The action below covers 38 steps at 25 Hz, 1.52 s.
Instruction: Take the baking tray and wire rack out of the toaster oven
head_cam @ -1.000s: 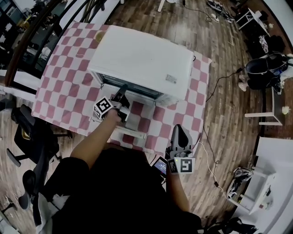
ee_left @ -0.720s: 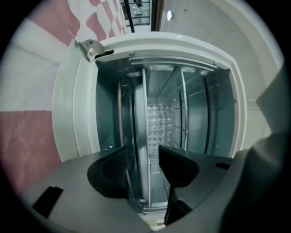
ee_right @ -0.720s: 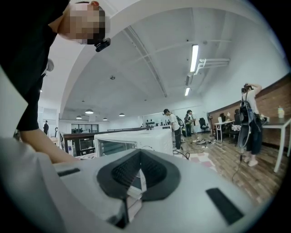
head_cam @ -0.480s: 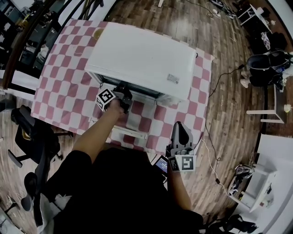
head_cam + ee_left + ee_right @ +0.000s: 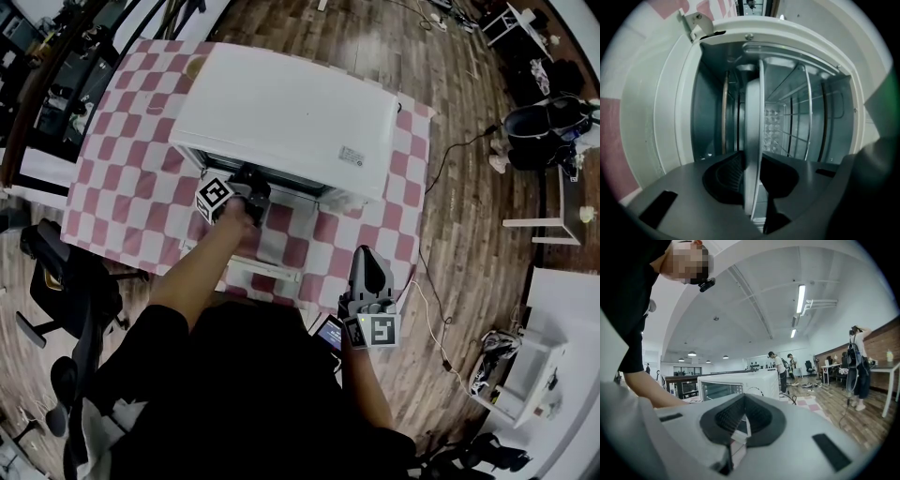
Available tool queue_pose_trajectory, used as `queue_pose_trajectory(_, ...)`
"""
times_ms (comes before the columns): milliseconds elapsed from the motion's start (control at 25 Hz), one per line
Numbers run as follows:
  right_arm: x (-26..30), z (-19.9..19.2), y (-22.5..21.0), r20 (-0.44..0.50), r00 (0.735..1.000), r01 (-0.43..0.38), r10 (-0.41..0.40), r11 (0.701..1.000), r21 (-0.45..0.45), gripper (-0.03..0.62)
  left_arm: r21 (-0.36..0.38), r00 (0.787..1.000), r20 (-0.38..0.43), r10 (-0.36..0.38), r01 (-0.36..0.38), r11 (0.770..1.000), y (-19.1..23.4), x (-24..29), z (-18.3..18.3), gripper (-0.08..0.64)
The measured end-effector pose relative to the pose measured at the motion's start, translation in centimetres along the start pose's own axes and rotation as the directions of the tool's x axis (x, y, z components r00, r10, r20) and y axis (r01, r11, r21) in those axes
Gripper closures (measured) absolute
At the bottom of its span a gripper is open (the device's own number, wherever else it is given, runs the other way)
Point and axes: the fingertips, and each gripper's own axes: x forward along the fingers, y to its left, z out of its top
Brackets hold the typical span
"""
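Observation:
The white toaster oven [image 5: 291, 117] stands on a pink checked tablecloth [image 5: 122, 187], with its door [image 5: 267, 258] folded down in front. My left gripper [image 5: 246, 183] reaches level into the oven mouth. In the left gripper view the picture is rolled on its side, and the grey baking tray [image 5: 752, 122] shows edge-on. The jaws of the left gripper [image 5: 752, 173] have just been closing and now pinch the tray's front rim. The wire rack [image 5: 801, 117] sits behind the tray inside the oven. My right gripper [image 5: 367, 267] hangs shut and empty off the table's near edge.
A phone-like screen [image 5: 330, 337] lies by my right hand. Black office chairs [image 5: 66, 281] stand at the left. A cable [image 5: 441, 178] runs over the wooden floor to the right. People [image 5: 780, 371] stand far off in the room.
My left gripper has moved forward into the oven mouth and come to rest at the tray's front edge. The right gripper has stayed where it was.

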Motion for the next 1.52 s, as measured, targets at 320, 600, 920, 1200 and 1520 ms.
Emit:
queue_pose_trajectory(320,-0.5,-0.1,0.0,0.007,1.0,0.015,-0.015,1.0,0.011,0.588,-0.02,1.0,0.015,-0.003,0.004,1.0,0.1,-1.8,-0.6,0.494)
queue_pose_trajectory(600,-0.4,-0.2,0.5,0.013,1.0,-0.006,0.006,1.0,0.003,0.589,-0.048,0.999,0.046,0.025,-0.023,0.999,0.4,-6.3,-2.0,0.499)
queue_pose_trajectory(920,1.1,0.7,1.7,0.065,0.997,-0.051,0.049,0.998,0.031,0.589,-0.092,0.997,0.039,0.062,-0.059,0.994,0.3,-12.5,-3.9,0.5)
queue_pose_trajectory(1200,2.2,0.1,2.9,0.06,0.995,-0.084,0.082,0.996,0.027,0.589,-0.111,0.998,0.027,0.063,-0.06,0.992,-0.5,-17.1,-5.1,0.5)
queue_pose_trajectory(1520,3.7,-1.2,4.3,0.002,0.993,-0.115,0.115,0.993,0.013,0.588,-0.148,0.996,-0.028,0.082,-0.085,0.985,-1.2,-23.6,-5.6,0.5)
